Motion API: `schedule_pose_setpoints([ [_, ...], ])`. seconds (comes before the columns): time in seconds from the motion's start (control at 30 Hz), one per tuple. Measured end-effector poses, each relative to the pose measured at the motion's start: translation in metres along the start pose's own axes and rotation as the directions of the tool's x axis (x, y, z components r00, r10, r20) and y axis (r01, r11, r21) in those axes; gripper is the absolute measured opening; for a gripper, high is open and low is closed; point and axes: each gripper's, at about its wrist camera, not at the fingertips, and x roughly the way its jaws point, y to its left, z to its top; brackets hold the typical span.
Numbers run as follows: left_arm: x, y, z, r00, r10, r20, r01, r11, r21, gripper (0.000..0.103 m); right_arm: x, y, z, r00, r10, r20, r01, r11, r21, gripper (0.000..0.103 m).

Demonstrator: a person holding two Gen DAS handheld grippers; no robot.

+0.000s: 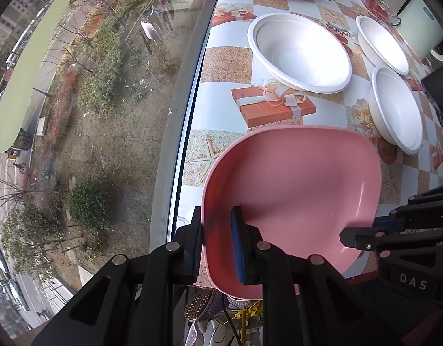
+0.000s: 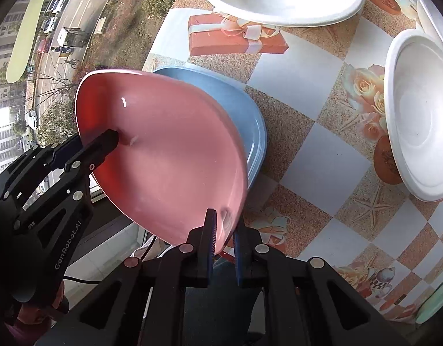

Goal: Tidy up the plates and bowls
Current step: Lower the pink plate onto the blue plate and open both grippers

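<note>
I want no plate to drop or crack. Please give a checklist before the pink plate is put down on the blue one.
1. Left tongs clamp the pink plate rim: ok.
2. Right tongs clamp the opposite rim: ok.
3. Blue plate lies under the pink plate: ok.
4. Pink plate level: not ok, tilted in the right wrist view.
5. White bowls stand clear of the plates: ok.
6. Blue plate fully on the table: cannot tell, partly hidden.
</note>
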Motion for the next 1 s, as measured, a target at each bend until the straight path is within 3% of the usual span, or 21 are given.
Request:
schedule_pose_setpoints([
  [0.27, 0.031, -0.021, 0.013, 1.0, 0.027, -0.001, -0.027, 1.0, 0.013, 0.022, 0.026, 0.006, 0.017, 1.0, 0.017, -0.015, -0.016, 0.998, 0.054, 0.014],
  [0.37, 0.04, -0.032, 0.018, 1.0, 0.018, 0.004, -0.018, 1.0, 0.01, 0.037, 0.028, 0.005, 0.014, 1.0, 0.026, -0.017, -0.025, 0.999, 0.044, 0.014],
  [0.43, 0.041, -0.045, 0.013, 1.0, 0.027, 0.013, -0.027, 0.999, 0.017, 0.058, 0.023, 0.008, 0.012, 0.999, 0.035, -0.009, -0.035, 0.999, 0.039, 0.014],
  [0.57, 0.039, -0.071, 0.007, 0.997, 0.05, 0.054, -0.054, 0.997, 0.062, 0.072, 0.012, 0.004, 0.013, 0.999, 0.031, 0.009, -0.031, 0.999, 0.026, 0.015],
  [0.63, 0.035, -0.081, 0.003, 0.996, 0.046, 0.079, -0.051, 0.997, 0.064, 0.08, 0.003, -0.001, 0.009, 0.999, 0.043, 0.021, -0.043, 0.999, 0.029, 0.032],
  [0.7, 0.038, -0.08, 0.004, 0.997, 0.031, 0.077, -0.036, 0.998, 0.056, 0.082, -0.008, -0.007, 0.003, 0.998, 0.028, 0.049, -0.029, 0.999, 0.032, 0.085],
  [0.77, 0.041, -0.067, 0.0, 0.997, -0.008, 0.074, 0.005, 1.0, 0.027, 0.085, -0.017, -0.018, -0.003, 0.996, 0.04, 0.078, -0.044, 0.998, 0.047, 0.091],
  [0.87, 0.041, -0.043, -0.01, 0.995, -0.029, 0.096, 0.027, 0.999, 0.023, 0.102, -0.034, -0.036, -0.015, 0.989, 0.091, 0.116, -0.102, 0.99, 0.096, 0.092],
  [0.9, 0.042, -0.038, -0.013, 0.994, -0.039, 0.107, 0.037, 0.999, 0.024, 0.103, -0.04, -0.043, -0.018, 0.987, 0.094, 0.128, -0.108, 0.988, 0.111, 0.103],
  [1.0, 0.027, -0.012, -0.054, 0.987, -0.095, 0.128, 0.088, 0.994, 0.06, 0.103, -0.056, -0.06, -0.03, 0.98, 0.091, 0.179, -0.122, 0.978, 0.169, 0.103],
])
